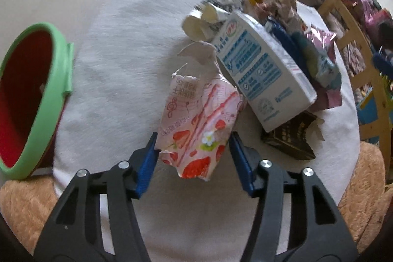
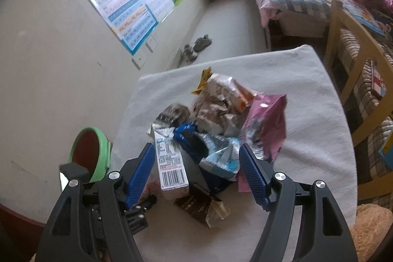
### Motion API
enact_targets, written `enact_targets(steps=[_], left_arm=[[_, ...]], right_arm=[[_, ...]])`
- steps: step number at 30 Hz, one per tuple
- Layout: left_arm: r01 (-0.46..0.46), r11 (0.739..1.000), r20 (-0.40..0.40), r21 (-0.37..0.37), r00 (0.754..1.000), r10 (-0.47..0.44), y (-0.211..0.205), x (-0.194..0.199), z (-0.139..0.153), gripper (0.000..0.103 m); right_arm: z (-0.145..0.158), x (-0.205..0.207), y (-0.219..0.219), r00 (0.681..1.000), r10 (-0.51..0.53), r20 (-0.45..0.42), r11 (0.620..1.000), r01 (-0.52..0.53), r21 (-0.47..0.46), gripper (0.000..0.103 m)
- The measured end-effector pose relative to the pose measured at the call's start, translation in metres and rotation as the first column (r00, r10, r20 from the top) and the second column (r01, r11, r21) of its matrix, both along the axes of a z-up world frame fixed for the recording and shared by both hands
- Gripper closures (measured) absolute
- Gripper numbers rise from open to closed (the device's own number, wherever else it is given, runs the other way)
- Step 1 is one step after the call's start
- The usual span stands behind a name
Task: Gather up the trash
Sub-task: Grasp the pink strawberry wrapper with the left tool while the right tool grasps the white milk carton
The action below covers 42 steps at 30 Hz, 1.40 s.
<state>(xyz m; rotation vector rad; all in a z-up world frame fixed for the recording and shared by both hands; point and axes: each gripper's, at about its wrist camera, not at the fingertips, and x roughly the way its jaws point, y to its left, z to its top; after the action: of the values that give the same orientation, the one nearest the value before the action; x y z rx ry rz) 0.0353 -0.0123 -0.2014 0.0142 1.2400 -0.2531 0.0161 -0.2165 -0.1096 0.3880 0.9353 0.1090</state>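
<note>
Left tool (image 1: 192,151) spread around the strawberry wrapper (image 1: 196,129): light, crinkly, slippery; pinch its lower edge, bin (image 1: 36,95) at nine o'clock.

pink strawberry-print wrapper (image 1: 196,129), green-rimmed red bin (image 1: 32,100)

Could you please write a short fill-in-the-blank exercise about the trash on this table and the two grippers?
1. The wrapper between the left gripper fingers is printed with red ____.
2. The bin with the red inside has a ____ rim.
3. The white carton shows a black ____ near its lower end.
4. The right gripper hangs with its jaws ____.

Answers: strawberries; green; barcode; open
</note>
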Motion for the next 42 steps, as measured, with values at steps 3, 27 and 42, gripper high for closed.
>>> enact_targets(steps=[3, 27, 42], left_arm=[[-0.029, 1.0, 0.04, -0.01, 0.999, 0.029, 0.009, -0.009, 0.016, 0.048], [-0.159, 0.987, 0.268, -0.005, 0.951, 0.155, 0.05, -0.022, 0.093, 0.048], [-0.17, 0.985, 0.318, -0.003, 0.934, 0.162, 0.057, -0.029, 0.107, 0.048]], right_arm=[[-0.007, 0.002, 0.011, 0.999, 0.026, -0.02, 1.0, -0.026, -0.005, 0.034], [-0.04, 0.015, 0.071, 0.983, 0.164, -0.079, 0.974, -0.174, -0.142, 0.035], [-0.062, 0.035, 0.094, 0.974, 0.189, -0.123, 0.951, -0.213, -0.225, 0.035]])
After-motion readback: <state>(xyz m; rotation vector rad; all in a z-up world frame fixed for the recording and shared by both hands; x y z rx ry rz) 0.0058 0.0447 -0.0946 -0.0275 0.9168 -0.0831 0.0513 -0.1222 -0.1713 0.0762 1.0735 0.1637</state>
